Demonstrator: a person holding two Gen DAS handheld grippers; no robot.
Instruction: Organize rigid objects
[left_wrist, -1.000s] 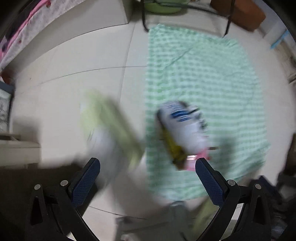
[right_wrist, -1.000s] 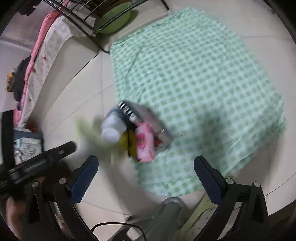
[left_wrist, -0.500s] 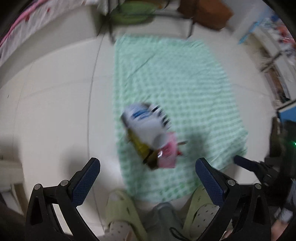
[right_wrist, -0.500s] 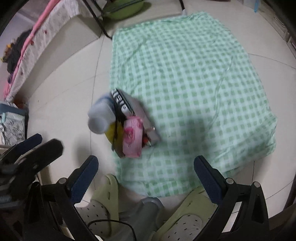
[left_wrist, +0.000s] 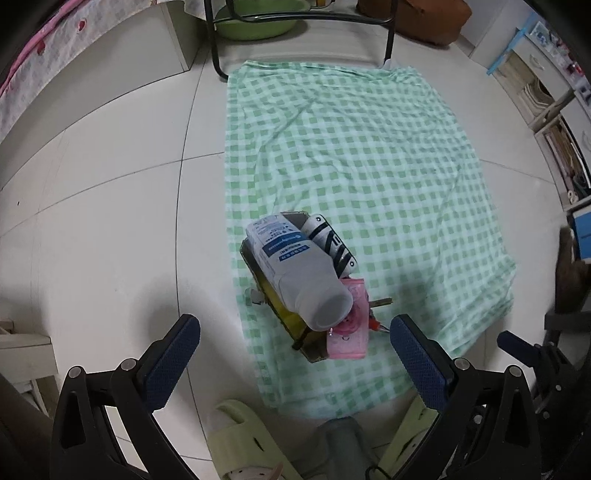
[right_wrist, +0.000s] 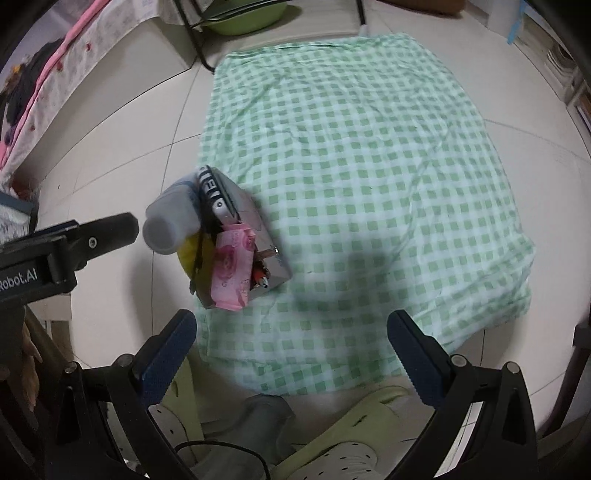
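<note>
Both grippers hanging spread and empty above the crammed box

The left gripper (left_wrist: 295, 345) is hovering almost directly over the box (left_wrist: 291, 291), which is sitting on the checked cloth's (left_wrist: 369, 155) near-left edge; the white bottle (left_wrist: 299, 273) is lying with its cap toward the fingers. The right gripper (right_wrist: 291, 343), also gaping, is sitting farther right.

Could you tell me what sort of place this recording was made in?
Probably a home bedroom: a checked cloth spread on the tiled floor, a floral bed cover at the side, and a green washbasin under a metal-legged frame.
</note>
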